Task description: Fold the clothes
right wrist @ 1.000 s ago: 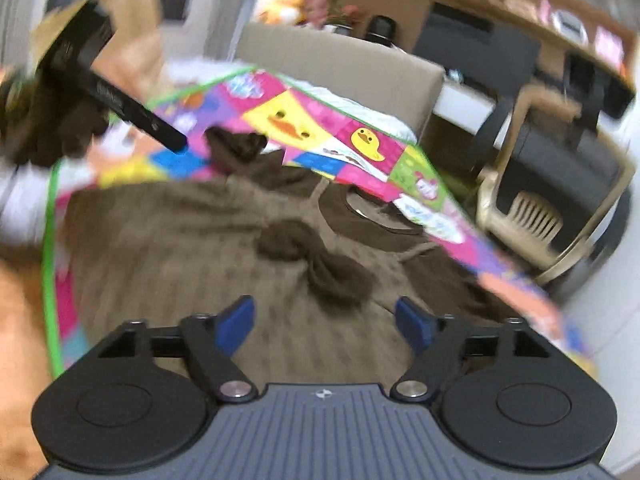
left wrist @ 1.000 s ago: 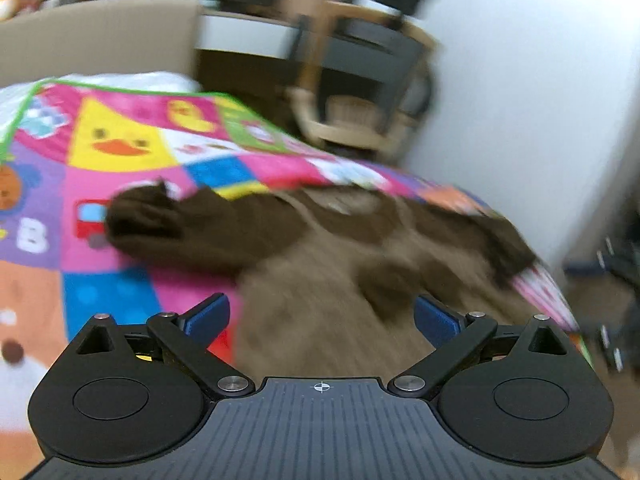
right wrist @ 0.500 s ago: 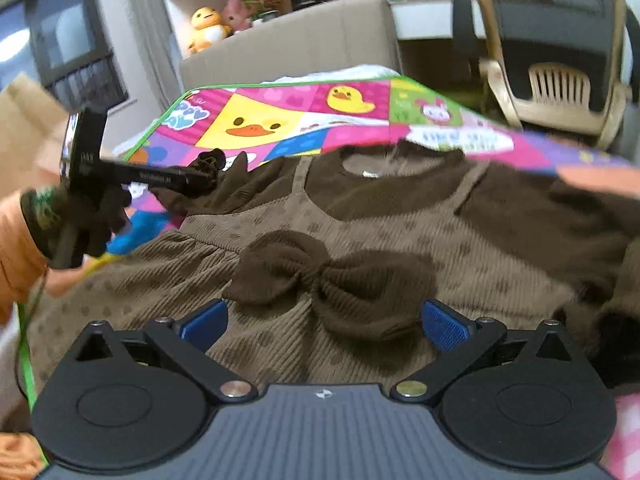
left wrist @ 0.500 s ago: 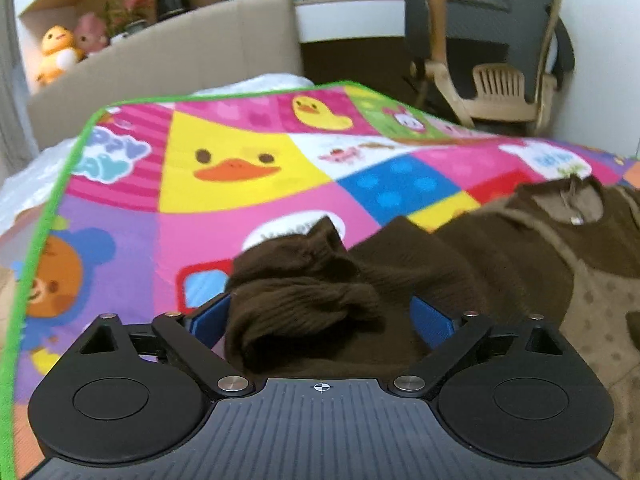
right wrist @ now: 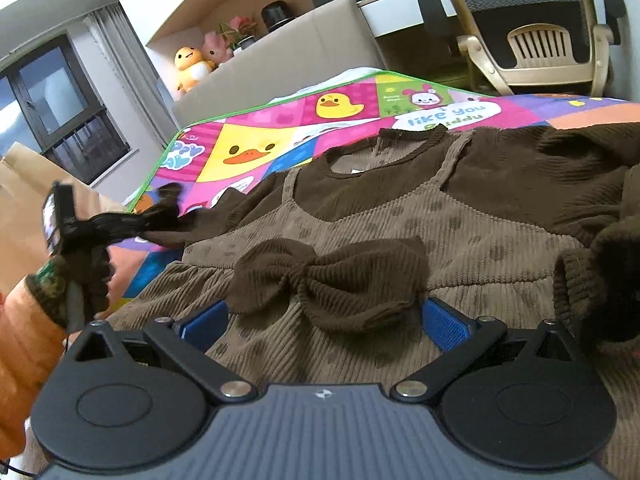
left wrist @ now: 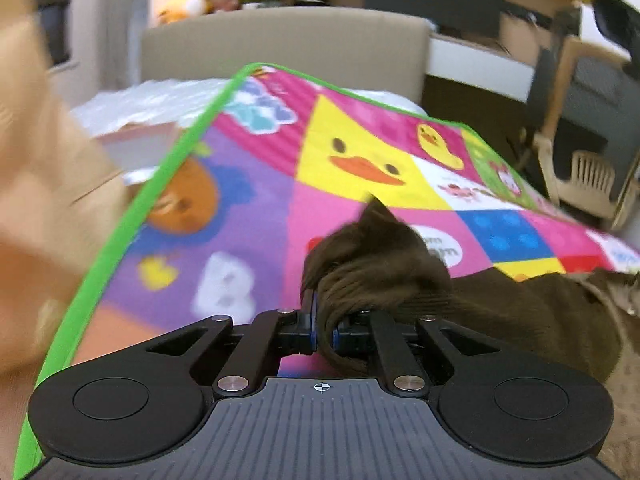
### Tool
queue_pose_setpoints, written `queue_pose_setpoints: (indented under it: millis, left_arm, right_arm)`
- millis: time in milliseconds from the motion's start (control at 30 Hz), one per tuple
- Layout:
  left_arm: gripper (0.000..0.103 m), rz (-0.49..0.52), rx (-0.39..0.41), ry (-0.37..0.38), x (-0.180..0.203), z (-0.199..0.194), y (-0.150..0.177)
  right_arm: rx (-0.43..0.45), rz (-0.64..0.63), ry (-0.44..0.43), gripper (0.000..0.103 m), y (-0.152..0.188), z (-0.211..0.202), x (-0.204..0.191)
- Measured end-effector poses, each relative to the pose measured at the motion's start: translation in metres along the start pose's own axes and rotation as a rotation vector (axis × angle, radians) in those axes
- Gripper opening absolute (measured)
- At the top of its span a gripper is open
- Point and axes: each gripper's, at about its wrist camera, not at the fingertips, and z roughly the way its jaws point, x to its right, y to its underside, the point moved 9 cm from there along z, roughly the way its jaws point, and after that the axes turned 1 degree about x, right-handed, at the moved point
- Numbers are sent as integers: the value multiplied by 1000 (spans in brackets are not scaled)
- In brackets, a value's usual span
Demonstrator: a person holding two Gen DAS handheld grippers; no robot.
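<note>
So that the sleeve [left wrist: 376, 264] can be folded in over the brown dress [right wrist: 400, 216] lying flat on the play mat [left wrist: 248, 216], the left tongs [left wrist: 323, 334] pinch its cuff while the right tongs [right wrist: 324, 322] hover spread over the bow [right wrist: 328, 276].

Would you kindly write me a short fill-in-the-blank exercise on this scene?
1. The left tongs are shut on the dress's dark brown ____.
2. The right tongs are ____, flanking the bow.
3. The dress lies on a play mat edged in ____.

Missing words: sleeve; open; green
</note>
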Motion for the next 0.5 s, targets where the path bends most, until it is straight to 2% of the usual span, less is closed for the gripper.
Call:
queue_pose_setpoints:
  millis: [100, 200, 267, 300, 400, 500]
  left_arm:
    - [11, -43, -39, 7, -6, -6, 12]
    - [24, -155, -99, 29, -13, 6, 17]
    - [35, -233, -115, 47, -13, 11, 15]
    - [37, -236, -108, 49, -11, 11, 13]
    - [45, -224, -96, 47, -4, 13, 10]
    - [50, -232, -102, 56, -4, 16, 11]
  right_arm:
    - [6, 14, -12, 103, -1, -1, 3]
    - [9, 27, -19, 103, -2, -1, 4]
    - [2, 16, -11, 103, -2, 0, 2]
    - [-10, -6, -1, 103, -2, -1, -1]
    - [-6, -129, 89, 103, -4, -19, -9]
    - [188, -438, 378, 103, -17, -72, -19]
